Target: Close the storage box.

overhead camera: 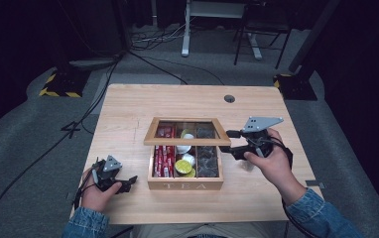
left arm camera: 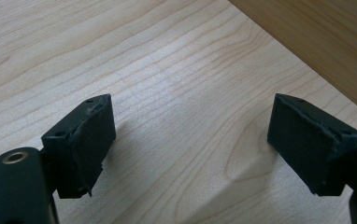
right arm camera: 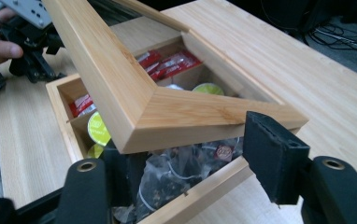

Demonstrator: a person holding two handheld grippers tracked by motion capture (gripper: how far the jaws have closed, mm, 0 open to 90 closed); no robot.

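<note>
A wooden tea box (overhead camera: 185,184) sits at the middle of the bench (overhead camera: 128,106), near the person's edge, its glass-paned lid (overhead camera: 187,140) raised partway and hanging over the three compartments. The right hand-held gripper (overhead camera: 233,142) is at the lid's right corner; its jaws stand apart on either side of that corner, one under the frame, seemingly to support the lid, and I cannot tell whether they touch the wood. Inside are red sachets (overhead camera: 163,159) on the left, round capsules (overhead camera: 183,165) in the middle and dark tea bags (overhead camera: 207,161) on the right, too crowded to count. The left hand-held gripper (overhead camera: 128,182) rests on the bench left of the box, jaws wide and empty, probably waiting.
</note>
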